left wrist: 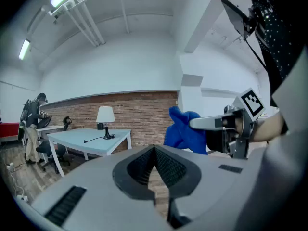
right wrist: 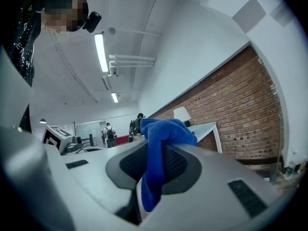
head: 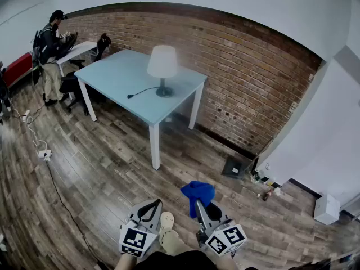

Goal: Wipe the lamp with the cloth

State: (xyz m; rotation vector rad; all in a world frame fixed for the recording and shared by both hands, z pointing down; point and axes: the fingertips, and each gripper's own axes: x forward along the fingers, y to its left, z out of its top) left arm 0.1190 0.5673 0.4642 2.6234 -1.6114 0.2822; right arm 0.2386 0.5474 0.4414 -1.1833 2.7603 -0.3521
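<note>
Both held low over the wood floor [head: 101, 162], well apart from the table [head: 121, 75]. Left gripper [head: 152, 206] with jaws pressed together, nothing between them. Right gripper [head: 198, 203] clamped on the blue cloth [head: 198, 191], bunched above the jaws with a tail hanging below. Lamp [head: 162, 66] upright on the table toward its far side by the brick wall [head: 242, 72], cord [head: 143, 90] lying across the top to the left. Person [head: 50, 55] standing at a far desk [head: 79, 48].
</note>
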